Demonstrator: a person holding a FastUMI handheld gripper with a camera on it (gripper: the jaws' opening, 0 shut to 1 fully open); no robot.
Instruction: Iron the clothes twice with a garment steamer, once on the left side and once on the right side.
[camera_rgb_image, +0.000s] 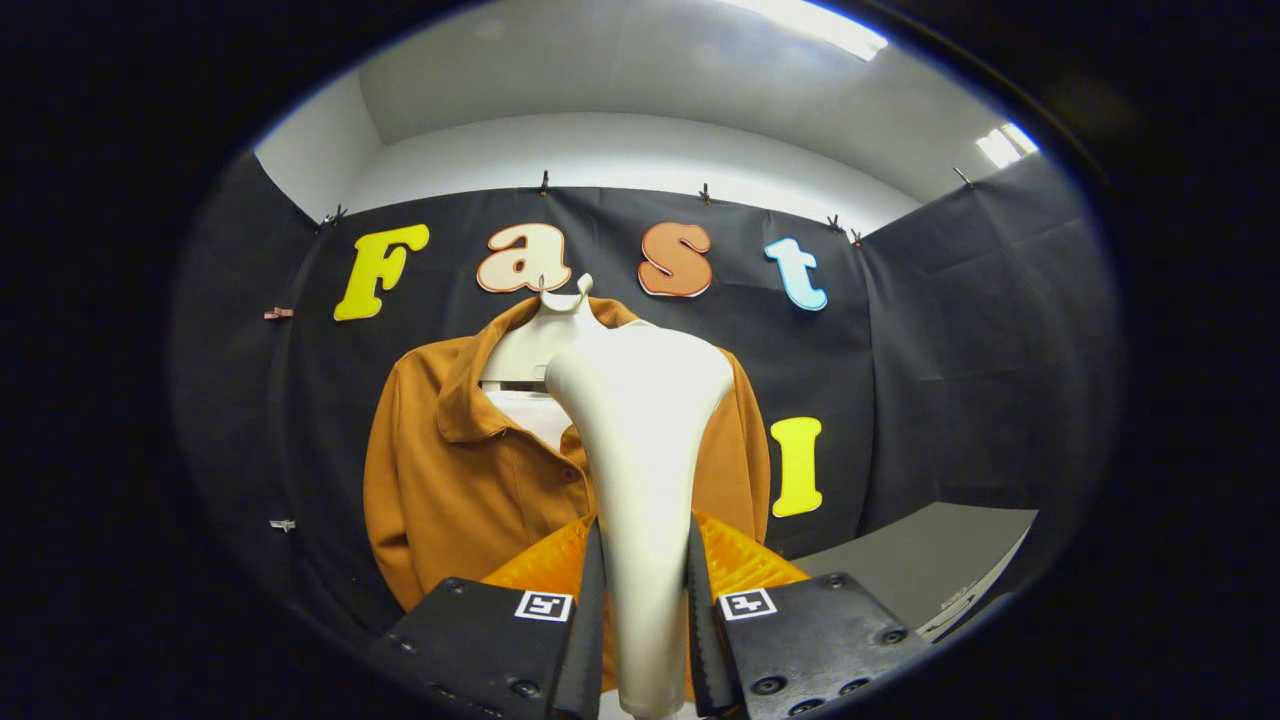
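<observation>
- Left of the scene: brown shirt (470, 480) hung on a pale hanger (545, 335) against the booth wall, collar open, placket and buttons facing forward. Hung flat and upright, presumably so that each front panel can take one vertical pass.
- Left front panel of shirt: fully exposed beside the steamer, sleeve hanging free at the outer edge. No contact with the steamer head discernible.
- Centre: garment steamer (640, 450) held upright between the fingers, narrow handle clamped low, flared head raised in front of the shirt's collar and chest. Held by the handle, probably to keep the head free to face the fabric.
- Gripper (645, 620): closed on the steamer handle, one finger pressing each side, handle seated in the gap between them.
- Just behind the fingers: an orange ribbed surface (745, 565), identity not determinable.
- Right front panel of shirt: largely hidden behind the steamer head; only the shoulder and outer edge visible.
- Right of the scene: grey tabletop (920, 565) low beside the shirt, well apart from the steamer.
- Judged stage: steamer in hand and raised to the top of the garment, aligned near the placket; neither pass confirmable as done.
- Judged requirement for next move: head offset onto one panel, then drawn down along it.
- Risk: head snagging the collar or buttons; hanger swinging under pressure.
</observation>
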